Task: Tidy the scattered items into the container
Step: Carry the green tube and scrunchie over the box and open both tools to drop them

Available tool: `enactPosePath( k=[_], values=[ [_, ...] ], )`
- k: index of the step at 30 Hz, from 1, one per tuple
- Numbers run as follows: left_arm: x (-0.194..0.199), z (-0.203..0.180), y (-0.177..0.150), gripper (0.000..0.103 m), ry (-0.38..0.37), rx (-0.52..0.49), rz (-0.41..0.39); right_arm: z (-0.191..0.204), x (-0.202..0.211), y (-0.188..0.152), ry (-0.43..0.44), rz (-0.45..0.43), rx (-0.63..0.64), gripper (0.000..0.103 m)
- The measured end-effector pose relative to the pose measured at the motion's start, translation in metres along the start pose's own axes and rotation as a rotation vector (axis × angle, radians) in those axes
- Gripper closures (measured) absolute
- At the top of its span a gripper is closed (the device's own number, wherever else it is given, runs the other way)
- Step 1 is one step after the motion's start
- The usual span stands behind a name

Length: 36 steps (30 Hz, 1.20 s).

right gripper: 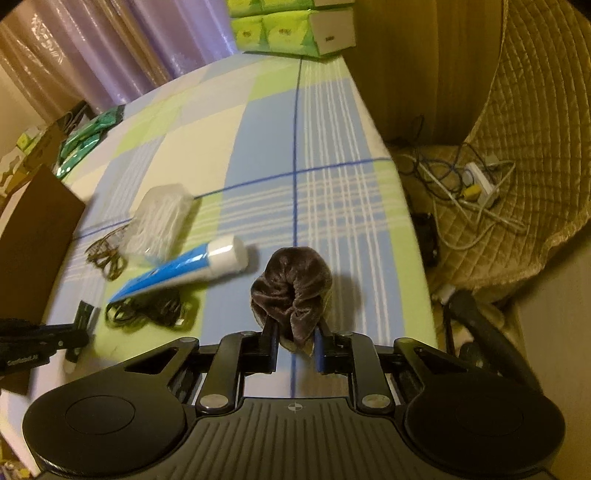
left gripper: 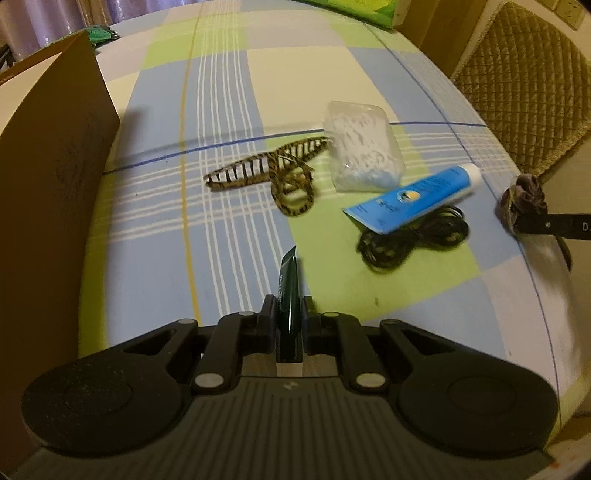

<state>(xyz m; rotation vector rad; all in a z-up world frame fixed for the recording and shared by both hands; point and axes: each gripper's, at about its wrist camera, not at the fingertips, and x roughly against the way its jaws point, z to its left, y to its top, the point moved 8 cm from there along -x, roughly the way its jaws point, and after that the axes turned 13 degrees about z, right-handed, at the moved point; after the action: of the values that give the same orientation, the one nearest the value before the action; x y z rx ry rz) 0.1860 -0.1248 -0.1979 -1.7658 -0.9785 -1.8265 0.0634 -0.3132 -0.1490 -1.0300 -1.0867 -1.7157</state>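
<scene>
Right wrist view alone shows floor cables [right gripper: 469,184] at 3 o'clock; my right gripper [right gripper: 295,334] pinches a plush brown scrunchie [right gripper: 291,284], my left gripper [left gripper: 290,314] clamps a dark green tube [left gripper: 289,295].

1. Plaid tablecloth [right gripper: 325,155] in blue, green and cream;
2. Green tissue packs [right gripper: 273,31] stacked at the far edge;
3. Purple curtain [right gripper: 162,40] behind;
4. Quilted chair [right gripper: 528,155], tangled cables [right gripper: 461,184] on its seat.

Cardboard box [left gripper: 55,155] cut off at left edge, black hair ties [left gripper: 413,236] partly under blue tube [left gripper: 413,195], tube lettering unreadable
</scene>
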Motion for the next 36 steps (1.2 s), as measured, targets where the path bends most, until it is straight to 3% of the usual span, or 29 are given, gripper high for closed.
enactPosePath(
  k=[18,36],
  values=[
    [0.094,0.001,-0.043,0.093,-0.101,0.026,-0.154,0.123,0.035,-0.042,0.17,0.026,0.238,0.088],
    [0.188,0.093,-0.093,0.093,-0.083,0.14,-0.308,0.277,0.04,-0.071,0.314,0.056,0.499,0.088]
  ],
)
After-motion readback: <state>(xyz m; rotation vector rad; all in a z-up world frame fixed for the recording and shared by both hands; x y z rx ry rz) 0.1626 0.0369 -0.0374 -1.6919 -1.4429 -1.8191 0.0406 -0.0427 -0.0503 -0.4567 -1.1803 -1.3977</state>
